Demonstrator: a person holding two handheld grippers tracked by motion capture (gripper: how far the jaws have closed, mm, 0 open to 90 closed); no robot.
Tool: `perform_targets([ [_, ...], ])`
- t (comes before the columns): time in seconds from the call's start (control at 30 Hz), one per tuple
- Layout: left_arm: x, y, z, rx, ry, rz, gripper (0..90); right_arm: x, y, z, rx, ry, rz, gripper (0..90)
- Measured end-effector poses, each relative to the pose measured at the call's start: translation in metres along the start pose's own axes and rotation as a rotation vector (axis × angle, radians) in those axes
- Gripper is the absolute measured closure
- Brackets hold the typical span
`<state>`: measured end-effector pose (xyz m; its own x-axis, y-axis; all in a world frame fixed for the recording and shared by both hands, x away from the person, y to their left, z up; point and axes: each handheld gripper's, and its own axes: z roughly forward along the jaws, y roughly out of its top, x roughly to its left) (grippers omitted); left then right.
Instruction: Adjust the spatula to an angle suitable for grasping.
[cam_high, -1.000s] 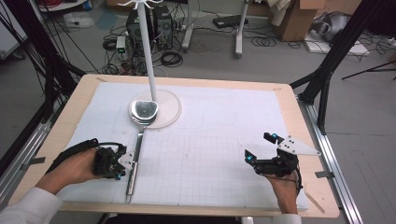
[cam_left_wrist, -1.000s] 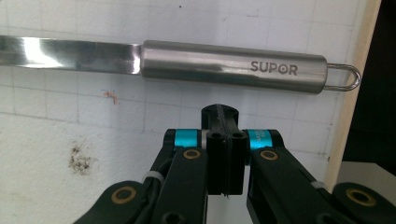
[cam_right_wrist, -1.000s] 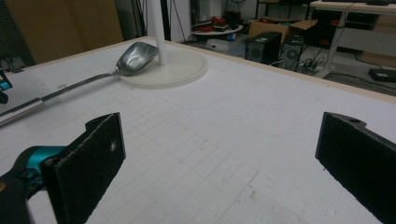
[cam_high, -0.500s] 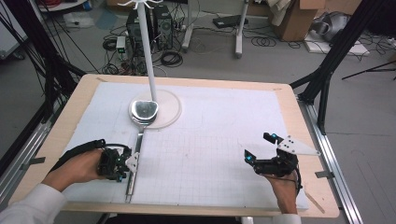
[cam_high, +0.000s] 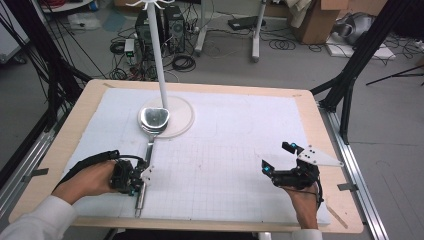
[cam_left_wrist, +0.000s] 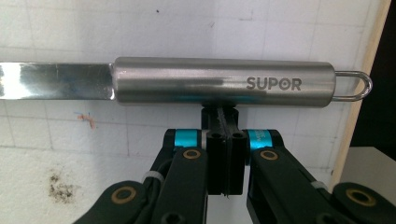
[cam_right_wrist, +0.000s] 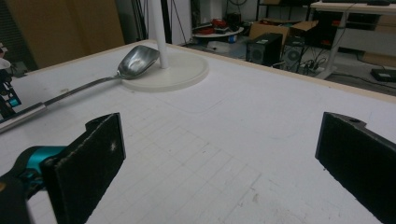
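Left gripper (cam_left_wrist: 223, 109) has its jaws pressed flat together, tips against the ladle's handle (cam_left_wrist: 224, 81); whether they actually touch the steel, I can't quite tell. I see the ladle (cam_high: 148, 145) lying flat on the white mat (cam_high: 230, 150), its bowl (cam_high: 154, 119) resting on the round base of the white stand (cam_high: 172, 117). My right gripper (cam_high: 280, 157) hovers well apart, jaws spread wide, nothing between them.

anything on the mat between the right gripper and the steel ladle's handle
Nothing: in the high view, bare white gridded mat separates the open right gripper from the long steel ladle.
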<state>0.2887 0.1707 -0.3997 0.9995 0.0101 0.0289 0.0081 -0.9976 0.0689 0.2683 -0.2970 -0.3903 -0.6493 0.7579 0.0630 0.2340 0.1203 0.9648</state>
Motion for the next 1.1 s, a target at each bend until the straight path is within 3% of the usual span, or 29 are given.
perform_targets([
  [1.1, 0.004, 0.048, 0.002, -0.028, -0.022, 0.053, 89.6, 0.0, 0.001, 0.001, -0.01, 0.004, 0.008, 0.4],
])
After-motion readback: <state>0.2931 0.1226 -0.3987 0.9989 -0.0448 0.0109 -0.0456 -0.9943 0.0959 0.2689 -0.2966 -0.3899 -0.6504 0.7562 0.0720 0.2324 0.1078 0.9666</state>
